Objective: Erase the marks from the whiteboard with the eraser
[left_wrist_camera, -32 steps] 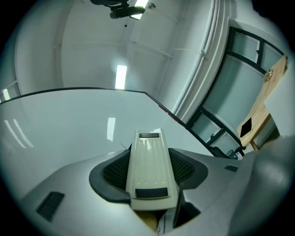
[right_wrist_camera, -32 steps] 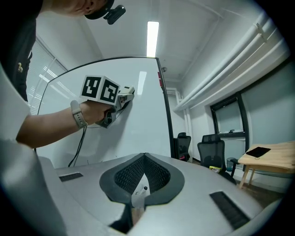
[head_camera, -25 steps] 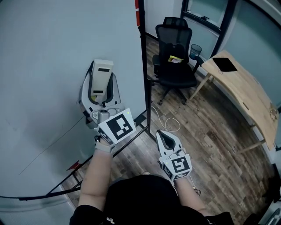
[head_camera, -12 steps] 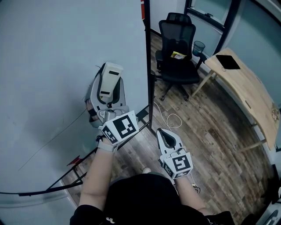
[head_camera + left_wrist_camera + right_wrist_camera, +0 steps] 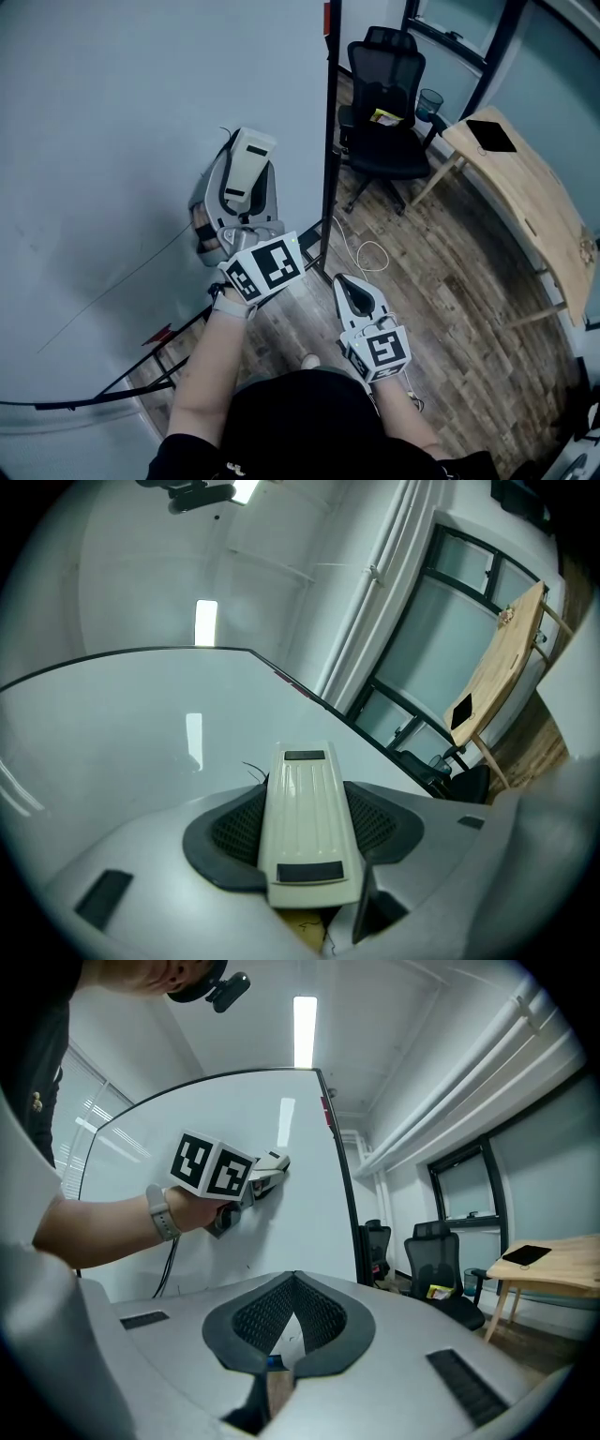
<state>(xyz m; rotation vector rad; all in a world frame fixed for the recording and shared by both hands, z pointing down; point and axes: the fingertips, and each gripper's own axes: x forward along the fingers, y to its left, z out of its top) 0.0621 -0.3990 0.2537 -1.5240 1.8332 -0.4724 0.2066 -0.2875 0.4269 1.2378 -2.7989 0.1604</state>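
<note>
Our left claw (image 5: 242, 180), clamped on the eraser (image 5: 249, 150), has only nudged rightward along the whiteboard (image 5: 112, 131); we reckon wiping's barely progressing.

The head view looks steeply down, whiteboard (image 5: 112, 112) at left, office chair (image 5: 389, 131) far right. The left gripper view sits close against the board, facing along it; the right gripper view, farther back, shares board and chair.
</note>
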